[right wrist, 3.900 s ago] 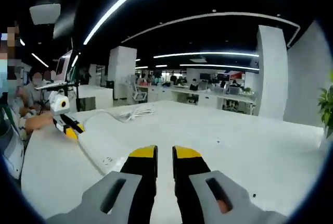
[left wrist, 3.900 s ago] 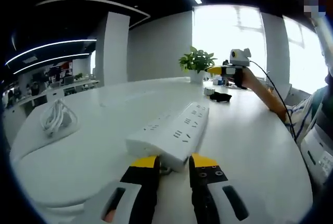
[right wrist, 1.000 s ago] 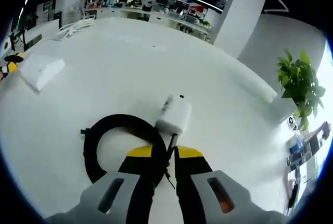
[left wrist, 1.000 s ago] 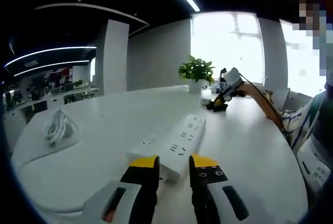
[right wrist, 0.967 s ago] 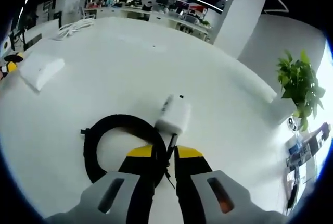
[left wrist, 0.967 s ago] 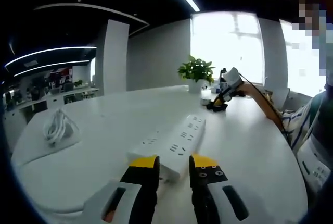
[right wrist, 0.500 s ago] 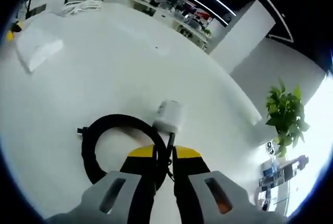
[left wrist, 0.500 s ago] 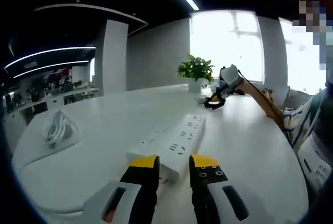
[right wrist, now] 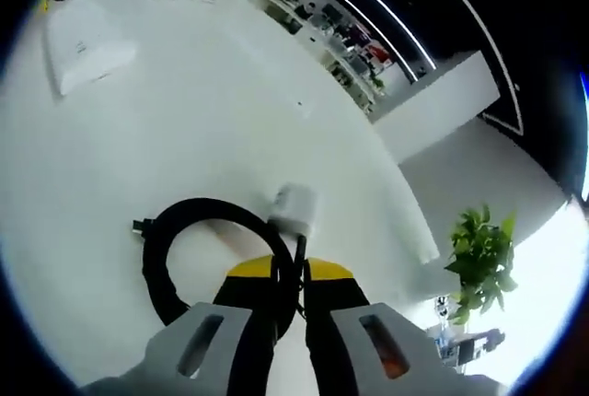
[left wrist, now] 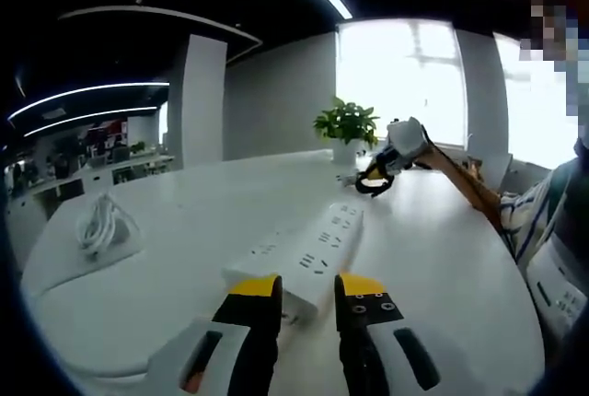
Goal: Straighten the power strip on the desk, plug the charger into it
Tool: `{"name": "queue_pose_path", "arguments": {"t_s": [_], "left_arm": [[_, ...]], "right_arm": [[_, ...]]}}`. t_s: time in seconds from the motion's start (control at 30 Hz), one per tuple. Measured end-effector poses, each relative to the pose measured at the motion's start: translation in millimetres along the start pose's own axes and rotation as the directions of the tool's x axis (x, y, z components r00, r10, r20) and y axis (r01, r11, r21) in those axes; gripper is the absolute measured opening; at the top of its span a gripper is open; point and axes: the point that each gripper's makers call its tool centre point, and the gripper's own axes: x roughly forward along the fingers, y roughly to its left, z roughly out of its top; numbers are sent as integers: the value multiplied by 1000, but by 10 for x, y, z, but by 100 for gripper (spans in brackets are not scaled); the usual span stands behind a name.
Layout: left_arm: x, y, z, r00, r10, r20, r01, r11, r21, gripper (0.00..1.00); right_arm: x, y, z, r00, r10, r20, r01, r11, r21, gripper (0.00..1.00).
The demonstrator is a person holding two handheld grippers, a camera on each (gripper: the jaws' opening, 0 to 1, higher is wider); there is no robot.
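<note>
I'm holding the left gripper (left wrist: 306, 293) low over the white desk (left wrist: 175, 230), its yellow-tipped jaws standing a little apart with nothing between them — released. Just beyond the tips the white power strip (left wrist: 306, 253) is lying flat on the desk, running away from me at a slant toward the right, its near end almost at the jaw tips. Whether the tips are touching it, I cannot tell.

Farther along the desk I'm seeing the right gripper (left wrist: 379, 175) coming in from the right, lifted above the surface with a black cable loop dangling under it, a potted plant (left wrist: 347, 124) standing just behind. A coil of white cable (left wrist: 99, 221) is resting on the desk well off to the left.

In the right gripper view, the right gripper (right wrist: 288, 272) is clenching its jaws on the thin black cord of the charger (right wrist: 295, 207) — the white charger block is hanging just past the tips, and its black cable (right wrist: 184, 239) is curling in a loop to the left. Down below, the power strip (right wrist: 85, 51) is sitting far off on the desk (right wrist: 230, 110), well apart from the charger.
</note>
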Motion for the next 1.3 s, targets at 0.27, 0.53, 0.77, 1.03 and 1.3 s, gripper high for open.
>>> {"name": "queue_pose_path", "arguments": {"t_s": [0.27,0.53,0.77,1.03,1.3], "left_arm": [[-1,30,-32,1000,9,-10,-9,1000,-1,23],[2,75,-82,1000,17,-19,-17,1000,-24,23],[-16,107,-71,1000,19,-18,-20,999,-25,22],[-26,80,-48,1000,11,-15,-11,1000,-11,22],[-44,116,-21,1000,26,-11,-26,1000,7,22]], "right_arm": [[0,113,213,1000,9,25,-7,996,-88,8],[-55,221,499,998,44,51,-33,978,-204,7],[-225,438,723,992,103,70,-74,939,-336,7],[-365,580,833,988,134,77,-94,915,-393,7],[-510,637,918,986,143,87,-90,890,-446,7]]}}
